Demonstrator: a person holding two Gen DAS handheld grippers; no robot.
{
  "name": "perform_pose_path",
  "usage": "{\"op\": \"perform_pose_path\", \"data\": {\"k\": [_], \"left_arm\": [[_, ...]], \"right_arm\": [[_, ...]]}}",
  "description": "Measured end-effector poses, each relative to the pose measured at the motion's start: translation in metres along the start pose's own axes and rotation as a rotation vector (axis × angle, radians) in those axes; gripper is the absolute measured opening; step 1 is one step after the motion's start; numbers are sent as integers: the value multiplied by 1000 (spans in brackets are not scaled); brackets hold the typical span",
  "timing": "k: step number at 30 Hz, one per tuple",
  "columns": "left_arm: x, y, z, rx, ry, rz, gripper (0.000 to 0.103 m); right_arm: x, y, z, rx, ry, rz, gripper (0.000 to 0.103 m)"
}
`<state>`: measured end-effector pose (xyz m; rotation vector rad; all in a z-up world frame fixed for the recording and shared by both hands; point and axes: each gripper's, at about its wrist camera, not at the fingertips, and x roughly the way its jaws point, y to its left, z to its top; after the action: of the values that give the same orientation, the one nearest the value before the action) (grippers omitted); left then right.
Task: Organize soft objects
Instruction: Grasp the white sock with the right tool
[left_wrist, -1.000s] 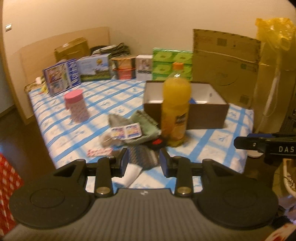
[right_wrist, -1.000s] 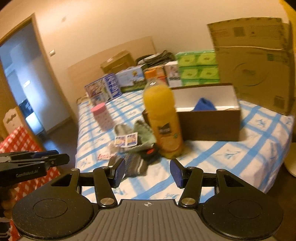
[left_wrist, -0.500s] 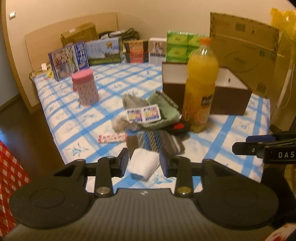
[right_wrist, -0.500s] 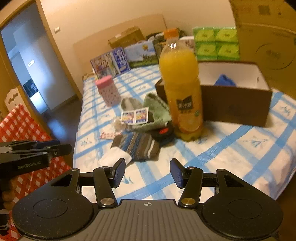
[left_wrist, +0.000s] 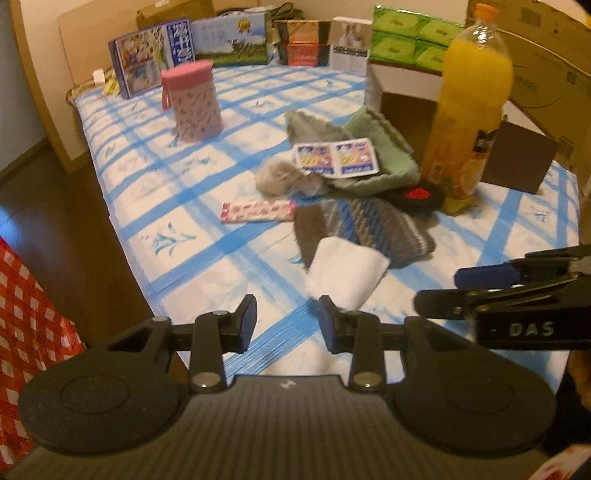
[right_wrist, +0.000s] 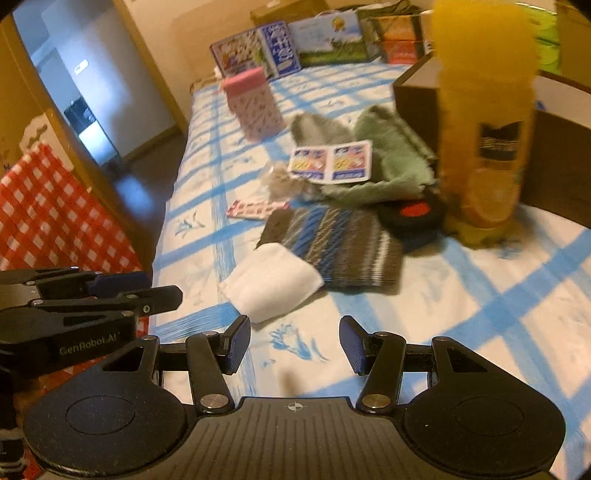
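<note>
Blue-checked bed (left_wrist: 184, 206): white folded cloth (left_wrist: 345, 275) lies just ahead of the left gripper (left_wrist: 288, 323), axis slanting up-left; right gripper (right_wrist: 294, 343) flanks it; both part-open, empty.

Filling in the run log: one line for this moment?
left gripper: open, empty | right gripper: open, empty | nearest: folded white cloth on blue-checked bedsheet, untouched

Beige walls (left_wrist: 44, 33), dark wood floor (left_wrist: 55, 206), open doorway (right_wrist: 85, 88).
</note>
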<state>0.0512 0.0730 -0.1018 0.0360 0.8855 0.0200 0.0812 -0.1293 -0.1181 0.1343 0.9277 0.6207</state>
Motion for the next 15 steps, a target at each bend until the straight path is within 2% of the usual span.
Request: {"op": "perform_pose_path", "data": {"k": [5,9,15], "left_arm": [[18,16,-3,-24,26,11,34],[28,30,-5,-49,37,7,34],[38,39,-5,-63,41,1,34]], "right_arm": [[37,14,6,-45,35,-2,54],[60,23,12,-83,42,-22,63],[89,26,18,-48,60,-57,67]]}}
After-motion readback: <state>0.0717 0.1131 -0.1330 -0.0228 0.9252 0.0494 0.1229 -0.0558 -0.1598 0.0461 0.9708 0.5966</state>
